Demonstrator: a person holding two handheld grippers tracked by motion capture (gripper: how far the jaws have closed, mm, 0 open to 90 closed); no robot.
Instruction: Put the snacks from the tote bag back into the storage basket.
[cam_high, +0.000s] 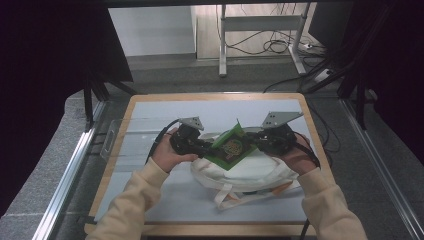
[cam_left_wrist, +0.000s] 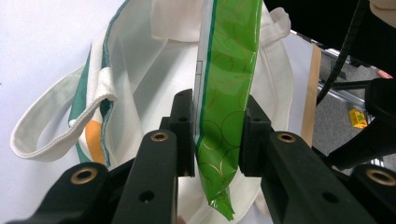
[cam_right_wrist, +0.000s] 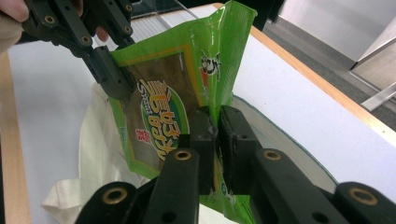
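Wood-edged counter (cam_high: 116, 150) with a pale top; dark drapes either side, cables and a stand on the floor beyond.

Green snack pouch (cam_high: 231, 146) held in the air between both tools, just above the white tote (cam_high: 250, 172), which lies slumped on the counter with its handles toward the person.

Left hand-held gripper (cam_high: 205, 147): jaws closed on the pouch's left edge. In the left gripper view the pouch (cam_left_wrist: 224, 116) stands edge-on between the pads, pinched across the film. Tote (cam_left_wrist: 154, 70) mouth visible behind it.

Right hand-held gripper (cam_high: 252, 142): jaws clamped on the pouch's right seam. In the right gripper view the seam (cam_right_wrist: 215, 126) is pressed flat between the jaws, printed face turned to the left, and the left tool (cam_right_wrist: 109, 74) bites the far edge.

Judgement: step in hand looks like bagging the pouch in the tote.

- Pouch sits tilted, one corner low. Lead with that corner.
- Tote mouth looks slack and partly collapsed; a flat entry would likely catch the rim. One tool may have to let go and lift the upper rim.
- If so, keep the other grip on the seam, where the film is stiffest.
- Lower slowly; the glossy film could slip.
- Release only once most of the pouch is past the rim.
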